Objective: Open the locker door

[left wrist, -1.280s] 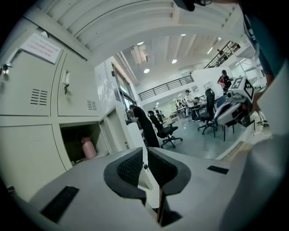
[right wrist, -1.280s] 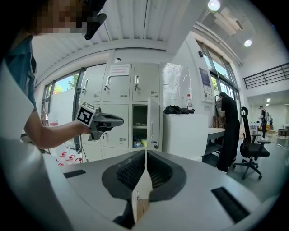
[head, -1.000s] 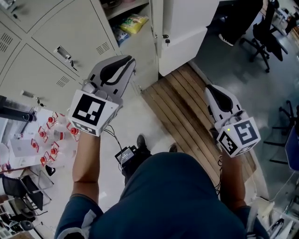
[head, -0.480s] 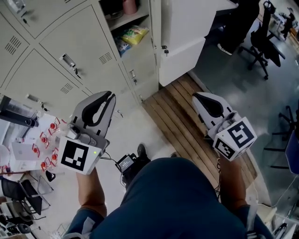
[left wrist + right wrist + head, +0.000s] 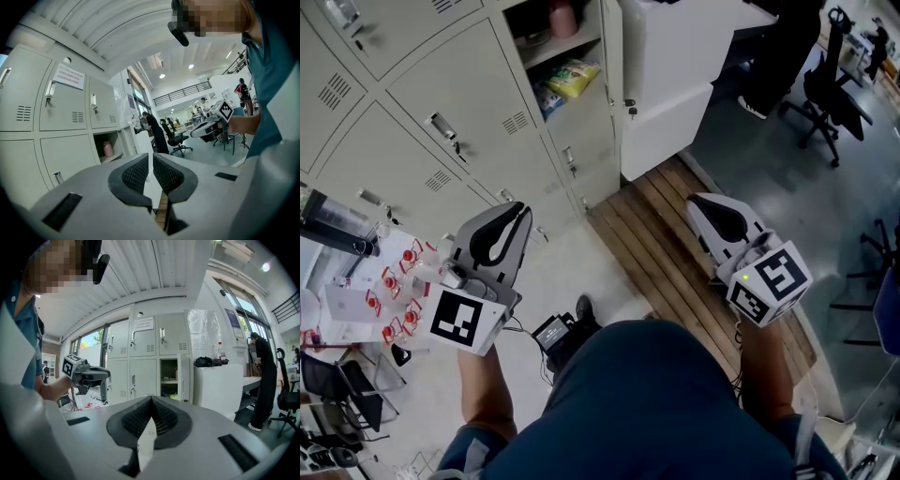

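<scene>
Standing well short of the upright locker door (image 5: 612, 66), already open ahead between left gripper (image 5: 517, 212) and right gripper (image 5: 699, 200), with both jaws closed, empty.

The left gripper (image 5: 514, 216) points level at the lockers (image 5: 441, 75), jaws pressed together and empty. The right gripper (image 5: 701, 204), farther from them, is likewise closed on nothing.
</scene>
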A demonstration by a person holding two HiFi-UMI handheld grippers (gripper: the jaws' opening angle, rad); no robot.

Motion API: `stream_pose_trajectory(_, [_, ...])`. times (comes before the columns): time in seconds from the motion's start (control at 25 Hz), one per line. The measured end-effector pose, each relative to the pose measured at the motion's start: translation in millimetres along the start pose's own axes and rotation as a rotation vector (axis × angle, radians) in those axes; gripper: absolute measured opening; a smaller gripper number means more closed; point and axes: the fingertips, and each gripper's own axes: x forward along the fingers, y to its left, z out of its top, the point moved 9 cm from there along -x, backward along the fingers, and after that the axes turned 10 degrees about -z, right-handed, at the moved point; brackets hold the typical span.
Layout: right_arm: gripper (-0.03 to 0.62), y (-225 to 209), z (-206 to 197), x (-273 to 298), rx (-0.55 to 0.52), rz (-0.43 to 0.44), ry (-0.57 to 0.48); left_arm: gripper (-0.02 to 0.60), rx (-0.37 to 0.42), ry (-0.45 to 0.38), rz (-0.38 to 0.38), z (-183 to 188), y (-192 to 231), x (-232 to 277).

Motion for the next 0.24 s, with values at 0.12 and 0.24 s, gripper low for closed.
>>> stream_pose_trajectory(0.12, [0.035, -0.3, -1.4, 0.5, -0.001, -0.001, 0.003, 0.044, -0.003, 0.002, -0.004, -1.7, -1.3, 1.4])
stream_pose_trajectory(0.24, [0.035, -0.7, -2.4, 1.0, -0.003, -0.003, 0.004, 0.044, -0.007, 0.004, -0.005, -3.3, -1.7, 2.4])
